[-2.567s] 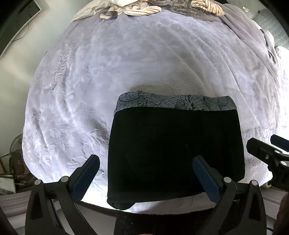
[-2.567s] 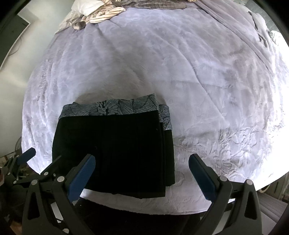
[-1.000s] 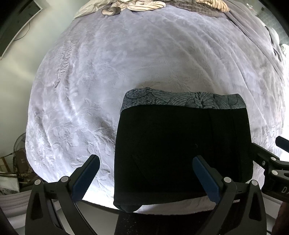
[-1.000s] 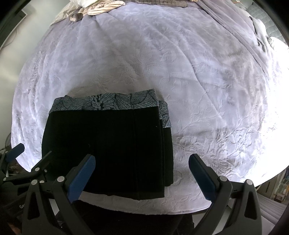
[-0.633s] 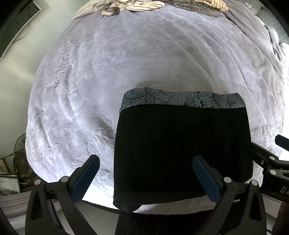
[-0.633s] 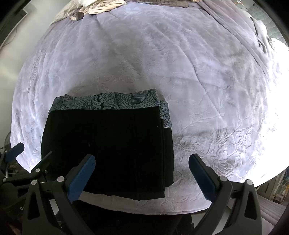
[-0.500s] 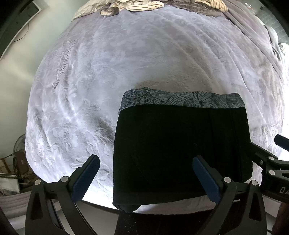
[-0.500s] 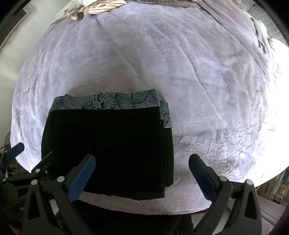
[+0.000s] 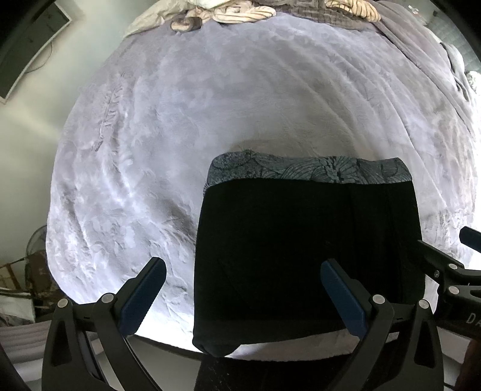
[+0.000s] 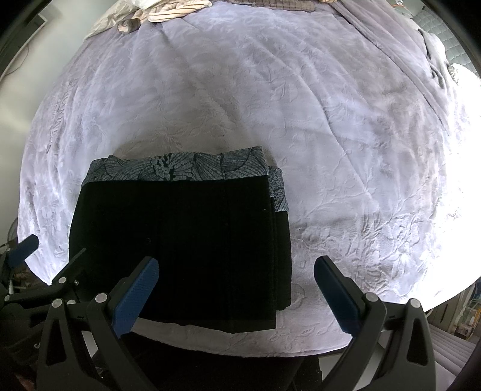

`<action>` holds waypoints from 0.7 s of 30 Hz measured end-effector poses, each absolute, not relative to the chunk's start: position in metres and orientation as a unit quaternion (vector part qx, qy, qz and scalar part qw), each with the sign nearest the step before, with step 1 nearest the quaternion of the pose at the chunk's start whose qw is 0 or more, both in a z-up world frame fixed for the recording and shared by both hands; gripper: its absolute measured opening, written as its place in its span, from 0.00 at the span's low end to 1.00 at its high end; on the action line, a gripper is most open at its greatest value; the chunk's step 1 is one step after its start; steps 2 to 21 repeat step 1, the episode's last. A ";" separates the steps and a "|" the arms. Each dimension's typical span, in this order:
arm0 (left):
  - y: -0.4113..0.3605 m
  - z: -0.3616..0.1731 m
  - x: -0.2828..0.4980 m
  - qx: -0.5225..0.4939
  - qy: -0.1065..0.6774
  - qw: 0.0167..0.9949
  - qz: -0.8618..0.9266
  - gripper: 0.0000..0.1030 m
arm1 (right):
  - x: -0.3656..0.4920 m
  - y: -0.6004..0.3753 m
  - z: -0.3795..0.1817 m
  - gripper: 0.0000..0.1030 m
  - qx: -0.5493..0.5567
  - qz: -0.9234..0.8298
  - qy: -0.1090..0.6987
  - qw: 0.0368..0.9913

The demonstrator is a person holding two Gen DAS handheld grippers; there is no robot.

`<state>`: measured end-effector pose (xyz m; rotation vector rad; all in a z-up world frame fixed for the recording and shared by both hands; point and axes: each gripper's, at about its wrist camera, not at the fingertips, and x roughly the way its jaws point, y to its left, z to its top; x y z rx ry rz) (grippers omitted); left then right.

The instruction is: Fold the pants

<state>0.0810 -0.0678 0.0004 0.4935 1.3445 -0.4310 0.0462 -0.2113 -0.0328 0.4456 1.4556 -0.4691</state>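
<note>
Through the left wrist camera, we see the folded black pants with a grey leaf-patterned waistband (image 9: 306,249) lying flat near the front edge of the bed, on its pale lilac embossed plush blanket (image 9: 240,105). Our left tongs (image 9: 243,291) hang above the near hem with their blue-padded fingers spread wide, gripping nothing. At the far end of the bed lies a heap of striped beige and grey laundry (image 9: 240,12).

Through the right wrist camera, we see the same pants (image 10: 180,240) left of centre, a lower layer peeking out along their right side. Our right tongs (image 10: 237,285) stand wide open and empty, one finger over the black cloth, the other over the blanket (image 10: 330,120). The left tongs (image 10: 48,261) show at the left edge.
</note>
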 end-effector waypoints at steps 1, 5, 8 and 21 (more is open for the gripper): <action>-0.067 0.000 0.081 0.223 0.613 0.732 -0.198 1.00 | 0.046 -0.211 -0.033 1.00 0.200 -0.211 0.653 0.699; -0.067 0.000 0.081 0.223 0.613 0.732 -0.198 1.00 | 0.046 -0.211 -0.033 1.00 0.200 -0.211 0.653 0.699; -0.067 0.000 0.081 0.223 0.613 0.732 -0.198 1.00 | 0.046 -0.211 -0.033 1.00 0.200 -0.211 0.653 0.699; -0.067 0.000 0.081 0.223 0.613 0.732 -0.198 1.00 | 0.046 -0.211 -0.033 1.00 0.200 -0.211 0.653 0.699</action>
